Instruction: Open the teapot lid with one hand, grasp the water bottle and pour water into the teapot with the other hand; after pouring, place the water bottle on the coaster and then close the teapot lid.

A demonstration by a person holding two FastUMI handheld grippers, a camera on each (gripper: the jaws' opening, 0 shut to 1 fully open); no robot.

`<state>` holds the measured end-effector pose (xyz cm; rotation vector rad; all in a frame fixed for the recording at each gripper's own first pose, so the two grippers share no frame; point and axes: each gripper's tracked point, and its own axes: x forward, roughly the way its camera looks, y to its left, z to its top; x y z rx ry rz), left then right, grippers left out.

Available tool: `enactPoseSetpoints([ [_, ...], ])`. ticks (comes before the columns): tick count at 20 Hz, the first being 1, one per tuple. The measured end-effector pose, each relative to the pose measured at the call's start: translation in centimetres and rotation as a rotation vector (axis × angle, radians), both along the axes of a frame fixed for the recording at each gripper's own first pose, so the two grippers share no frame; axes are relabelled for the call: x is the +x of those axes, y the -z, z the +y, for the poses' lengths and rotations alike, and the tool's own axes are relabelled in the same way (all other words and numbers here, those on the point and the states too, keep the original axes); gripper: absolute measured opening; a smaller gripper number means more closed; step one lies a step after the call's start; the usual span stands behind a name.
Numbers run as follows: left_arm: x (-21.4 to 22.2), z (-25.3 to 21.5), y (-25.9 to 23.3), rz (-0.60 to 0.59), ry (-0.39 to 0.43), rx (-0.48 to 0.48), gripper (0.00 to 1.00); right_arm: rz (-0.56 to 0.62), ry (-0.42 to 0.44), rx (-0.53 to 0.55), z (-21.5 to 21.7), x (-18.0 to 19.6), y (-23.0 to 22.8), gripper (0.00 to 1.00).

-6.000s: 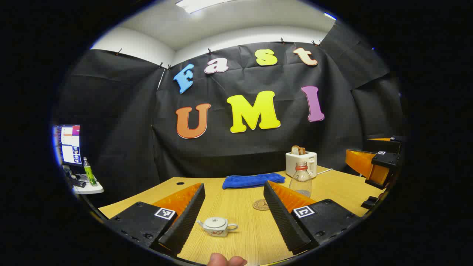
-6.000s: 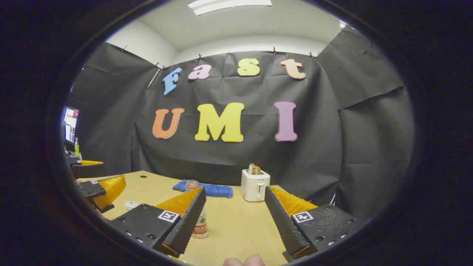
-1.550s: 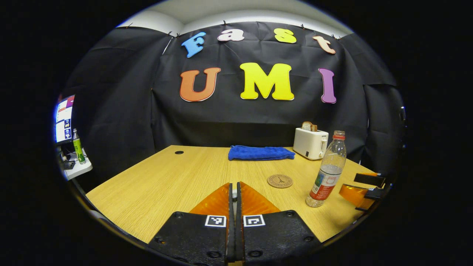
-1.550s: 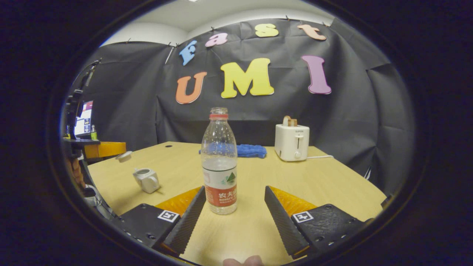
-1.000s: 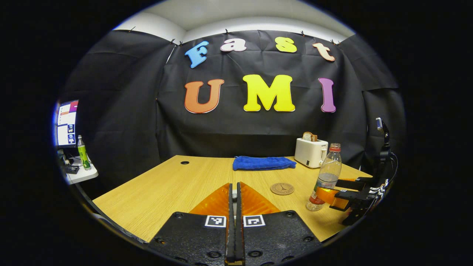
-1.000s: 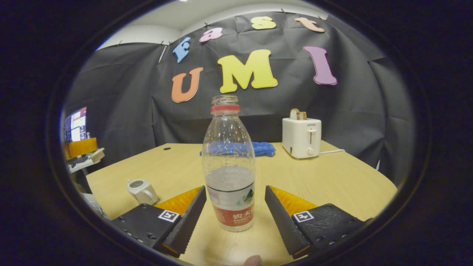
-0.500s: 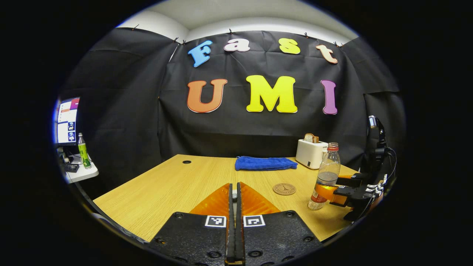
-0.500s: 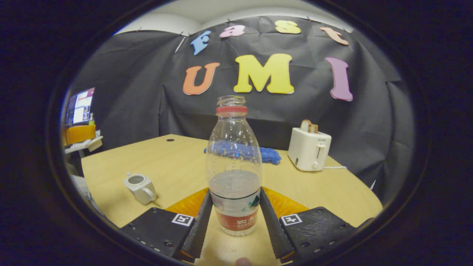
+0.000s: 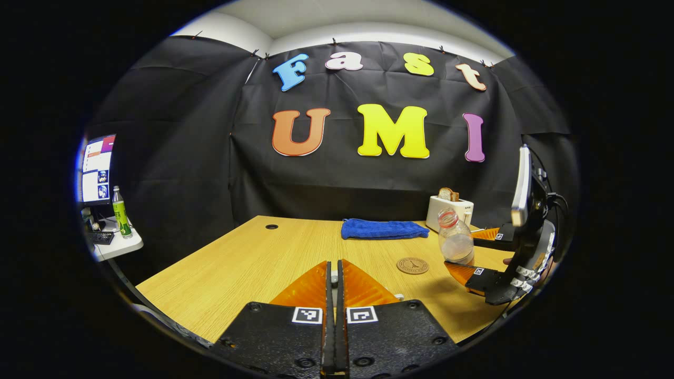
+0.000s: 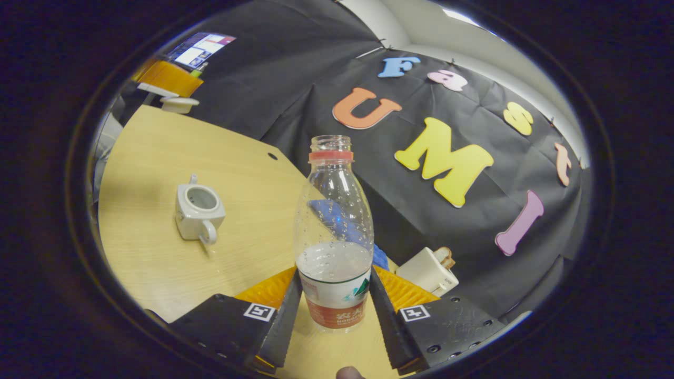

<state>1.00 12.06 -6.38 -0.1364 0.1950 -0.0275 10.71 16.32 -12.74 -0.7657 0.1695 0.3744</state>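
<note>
In the right gripper view, my right gripper [image 10: 334, 278] is shut on the lower part of a clear water bottle [image 10: 334, 231]. The bottle has no cap, a red neck ring and some water in it. It hangs above the table, tilted. A white teapot [image 10: 197, 208] stands on the table to the left with its top open. The left gripper view has my left gripper [image 9: 334, 266] shut on the knob of the teapot lid [image 10: 179, 103], held up off the table. There a round brown coaster [image 9: 413, 265] lies left of the lifted bottle [image 9: 455, 242].
A wooden table [image 9: 247, 263] carries a folded blue towel [image 9: 383, 229] at the back and a white toaster [image 9: 450, 210] with bread at the back right. A side shelf with a monitor [image 9: 96, 168] and a green bottle [image 9: 121, 210] stands off the left edge.
My right gripper closed on the bottle, then lifted it off the table and tipped it toward the teapot side. The left gripper stays shut, holding the lid aloft.
</note>
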Motion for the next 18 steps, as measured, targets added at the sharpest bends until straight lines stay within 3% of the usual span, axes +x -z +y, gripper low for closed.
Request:
enactPoseSetpoints([
  [7,-0.3,1.9,0.1,-0.001,-0.02,-0.007,0.03,-0.099,-0.09,-0.286,1.3,0.4,1.4,0.71],
  [13,-0.5,2.8,0.5,0.013,-0.025,-0.005,0.03,-0.275,-0.162,-0.573,1.8,2.2,0.3,0.71],
  [18,-0.6,3.3,0.6,0.015,-0.035,-0.011,0.03,-0.359,-0.207,-0.703,2.3,1.3,-0.1,0.71],
])
